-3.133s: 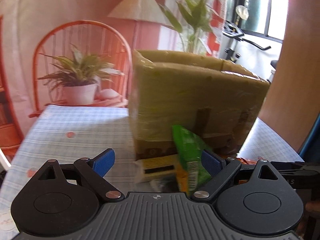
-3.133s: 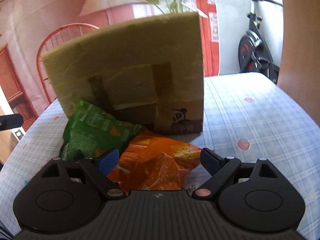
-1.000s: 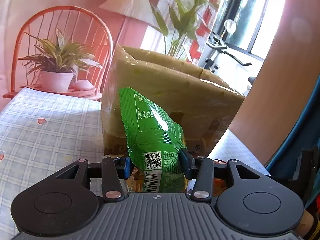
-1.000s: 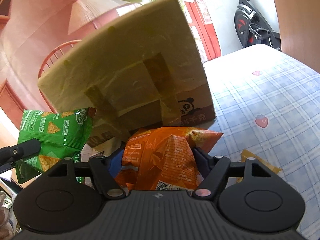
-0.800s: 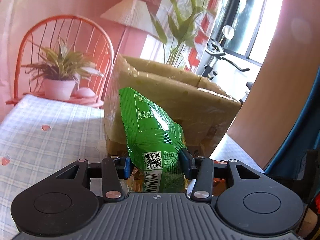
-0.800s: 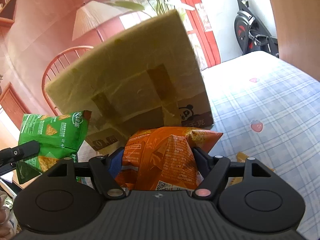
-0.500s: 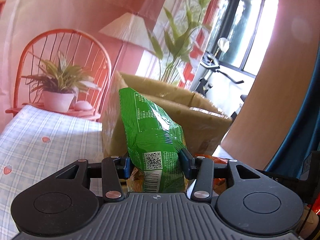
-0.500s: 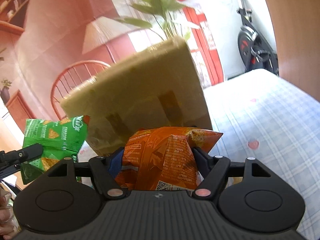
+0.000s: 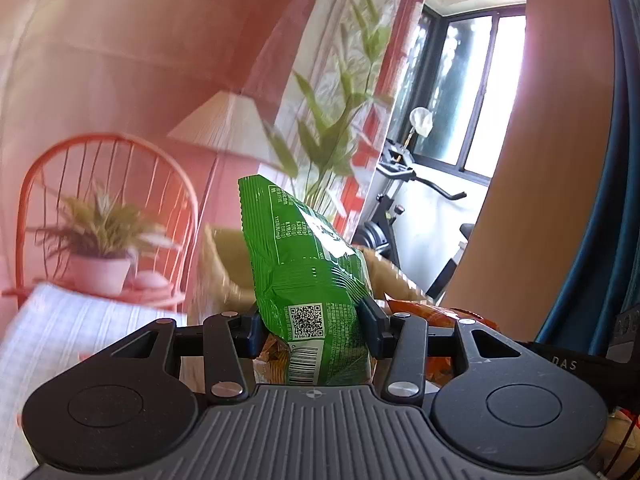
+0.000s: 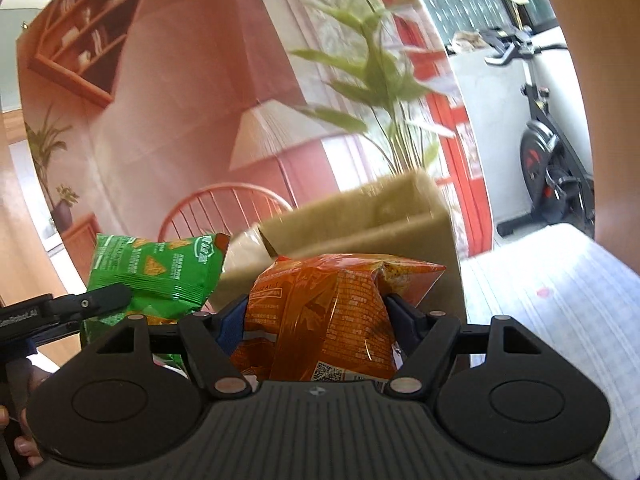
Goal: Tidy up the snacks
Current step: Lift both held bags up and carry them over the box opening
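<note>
My left gripper is shut on a green snack bag and holds it upright in the air. The same bag shows at the left of the right wrist view, pinched by the left gripper's finger. My right gripper is shut on an orange snack bag, also lifted; it shows in the left wrist view low right. An open cardboard box stands on the table just beyond and below both bags; it also shows in the left wrist view.
The table has a blue checked cloth. An orange chair with a potted plant stands behind the table at the left. A tall plant, a floor lamp and an exercise bike stand behind.
Both grippers have risen with their bags. The box now sits lower in both views and its open top shows in the right wrist view. Earlier, both grippers were open over bags on the table.
</note>
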